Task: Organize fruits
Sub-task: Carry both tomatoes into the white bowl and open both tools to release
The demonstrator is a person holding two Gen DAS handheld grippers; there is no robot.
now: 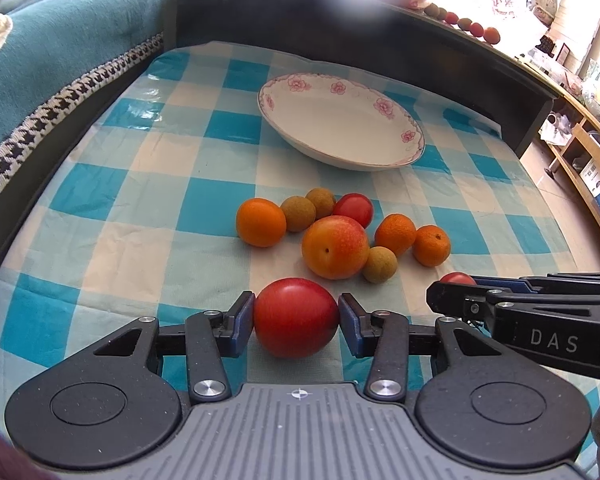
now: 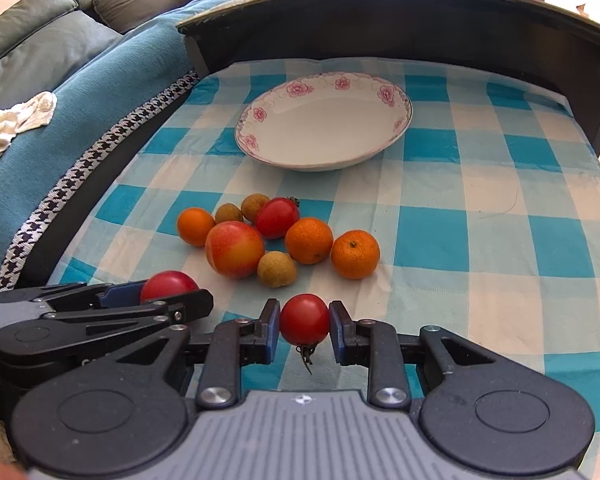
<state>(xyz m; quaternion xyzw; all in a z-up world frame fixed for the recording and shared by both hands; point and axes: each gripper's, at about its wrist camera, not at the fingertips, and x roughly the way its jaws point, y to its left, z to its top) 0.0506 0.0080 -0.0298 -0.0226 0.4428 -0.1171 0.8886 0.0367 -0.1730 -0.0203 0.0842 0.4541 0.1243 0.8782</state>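
My left gripper (image 1: 296, 318) is shut on a large red tomato (image 1: 295, 317), low over the checked cloth; it also shows in the right wrist view (image 2: 168, 285). My right gripper (image 2: 304, 320) is shut on a small red tomato (image 2: 304, 319) with its stem hanging down; this tomato peeks out in the left wrist view (image 1: 456, 279). Ahead lies a pile of fruit: a peach (image 1: 335, 247), three oranges (image 1: 261, 222), another tomato (image 1: 353, 209) and brown longans (image 1: 298, 213). Beyond it stands an empty white floral plate (image 1: 342, 120) (image 2: 324, 120).
The blue-and-white checked cloth (image 2: 480, 220) covers the table. A dark raised ledge (image 1: 340, 12) with more fruit on top runs along the back. A teal sofa (image 2: 60, 100) is at the left. Wooden shelves (image 1: 588, 160) stand at the far right.
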